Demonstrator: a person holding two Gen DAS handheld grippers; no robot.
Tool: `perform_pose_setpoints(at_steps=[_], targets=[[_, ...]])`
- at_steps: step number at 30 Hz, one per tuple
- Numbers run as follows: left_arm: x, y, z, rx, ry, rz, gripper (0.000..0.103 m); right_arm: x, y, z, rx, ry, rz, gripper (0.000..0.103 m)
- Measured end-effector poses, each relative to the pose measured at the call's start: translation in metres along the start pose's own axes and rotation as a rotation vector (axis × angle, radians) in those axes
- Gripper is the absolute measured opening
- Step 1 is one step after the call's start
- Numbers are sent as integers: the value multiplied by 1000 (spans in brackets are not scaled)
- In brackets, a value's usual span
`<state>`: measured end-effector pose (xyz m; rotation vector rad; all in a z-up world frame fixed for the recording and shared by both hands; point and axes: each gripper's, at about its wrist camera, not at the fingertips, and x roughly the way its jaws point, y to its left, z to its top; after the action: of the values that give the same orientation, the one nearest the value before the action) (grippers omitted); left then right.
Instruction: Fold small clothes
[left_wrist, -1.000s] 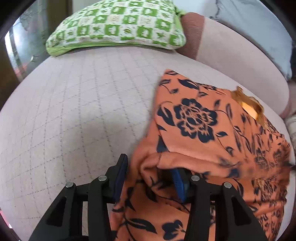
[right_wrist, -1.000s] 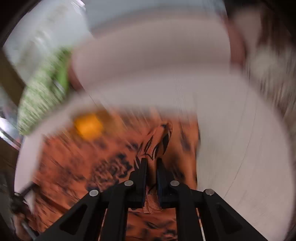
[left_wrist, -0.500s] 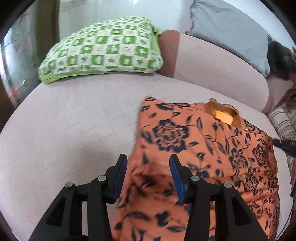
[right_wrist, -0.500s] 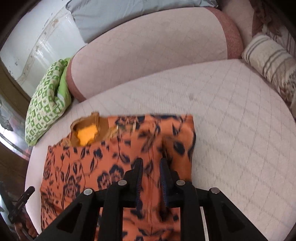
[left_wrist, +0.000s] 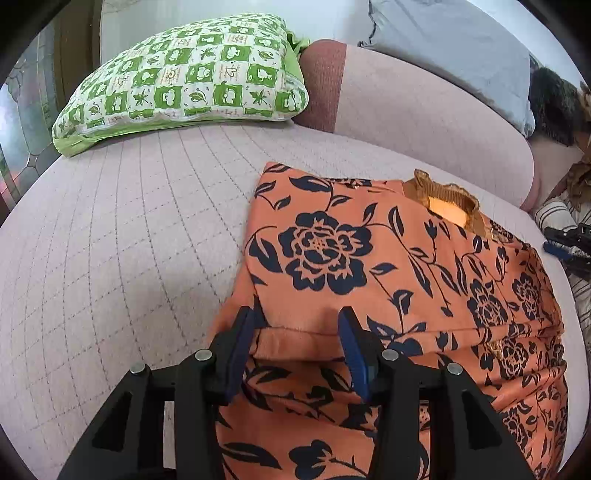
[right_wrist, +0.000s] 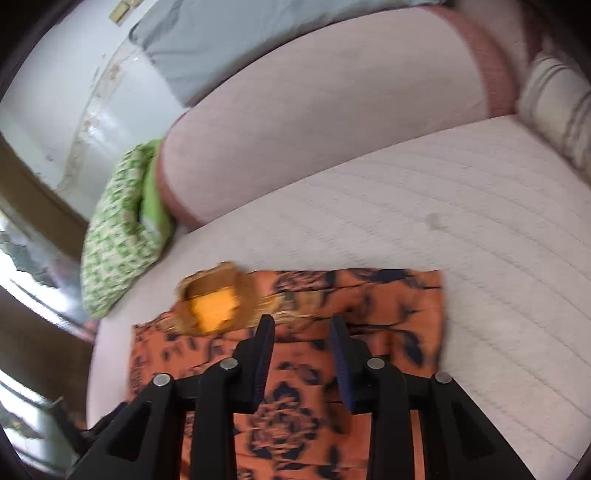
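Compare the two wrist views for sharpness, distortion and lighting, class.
Left wrist view: sharp, the garment print and the green pillow crisp; fisheye bends the cushion quilting into curves; even daylight, soft shadows. Right wrist view: motion blur smears the garment and pillow; the frame corners are dark; bright glare at the left edge.

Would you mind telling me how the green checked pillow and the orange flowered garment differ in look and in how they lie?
The green checked pillow is plump and puffed up; the orange flowered garment lies flat in folded layers. The pillow carries small green and white squares, the garment large dark blue flowers on orange. The pillow sits at the far end, against the pink backrest; the garment lies near, under both open grippers, left and right. Both rest on the same quilted pink cushion.
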<state>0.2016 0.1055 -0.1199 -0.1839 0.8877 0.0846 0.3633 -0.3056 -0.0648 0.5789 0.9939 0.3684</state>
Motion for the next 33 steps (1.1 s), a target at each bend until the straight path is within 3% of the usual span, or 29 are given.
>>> perform_pose_setpoints(at_steps=[1,2,4,7,10,13,17,20,24,26,30,33], targets=[[2,0,1,-4,0,0,48,13,-1,2,13,59,49,66],[3,0,1,-5,0,1,48,32,-4,1,12,128,50,69],[5,0,-1,10,-3,10,48,56,-15,1,26,171,-26,69],[5,0,-1,18,-7,15,48,49,-33,6,167,83,109,69],[5,1,0,-2,-7,9,48,30,-33,6,186,35,180,69],[4,-1,0,0,-16,9,48,35,-28,2,193,85,249,69],[5,-1,-1,11,-15,15,48,71,-35,-8,211,141,193,71],[4,1,1,-5,-13,7,48,58,-31,-6,253,90,205,72],[1,-1,2,-14,-27,-7,48,45,-5,-10,214,54,292,75],[2,-5,0,12,-32,8,48,82,-4,-10,214,162,220,75],[1,-2,-1,4,-29,11,48,67,-3,-6,235,84,226,75],[-8,1,3,-9,-58,3,48,23,-8,-2,185,5,217,75]])
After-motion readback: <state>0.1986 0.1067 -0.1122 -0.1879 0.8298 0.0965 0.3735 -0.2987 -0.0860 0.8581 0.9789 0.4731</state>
